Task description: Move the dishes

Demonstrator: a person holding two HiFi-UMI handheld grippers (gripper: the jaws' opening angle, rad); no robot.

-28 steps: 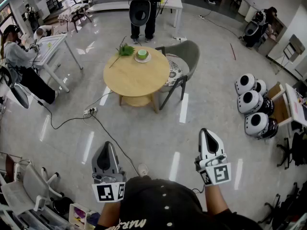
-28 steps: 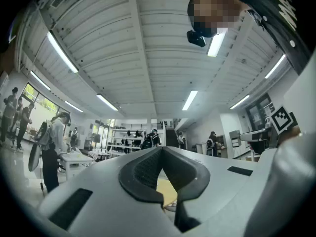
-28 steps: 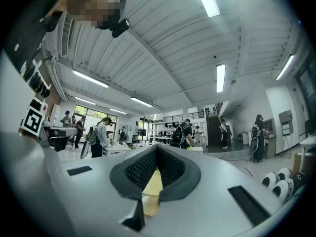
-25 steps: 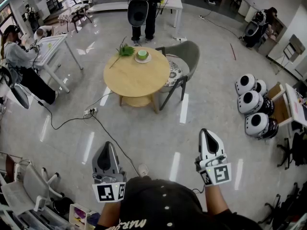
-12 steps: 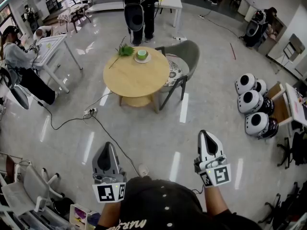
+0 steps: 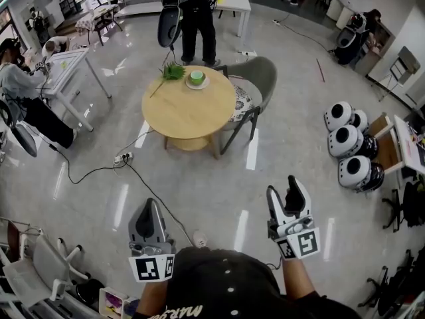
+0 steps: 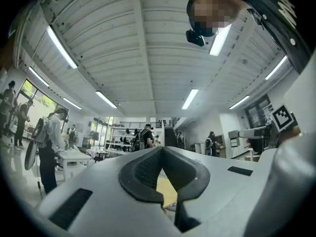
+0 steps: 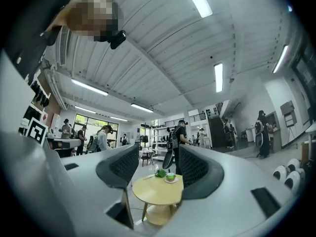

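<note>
A green cup on a white saucer (image 6: 197,78) stands at the far edge of a round wooden table (image 6: 189,111), beside a green leafy sprig (image 6: 174,71). Both grippers hover over the floor well short of the table. My left gripper (image 6: 147,211) is shut and holds nothing. The jaws of my right gripper (image 6: 289,190) have just been opening and stand apart with nothing between them. In the right gripper view the table (image 8: 157,192) and cup (image 8: 170,177) show far off between the pads (image 8: 124,166). In the left gripper view the closed pads (image 7: 143,169) hide most of the table.
A grey chair (image 6: 257,77) stands at the table's right side. A person (image 6: 192,15) stands just behind the table. A power strip with cables (image 6: 122,157) lies on the floor to the left. White round units (image 6: 348,141) sit at the right, a desk (image 6: 70,65) at the left.
The right gripper's jaws have opened from shut. The person behind the table has stepped to the left. Both grippers have edged slightly forward.
</note>
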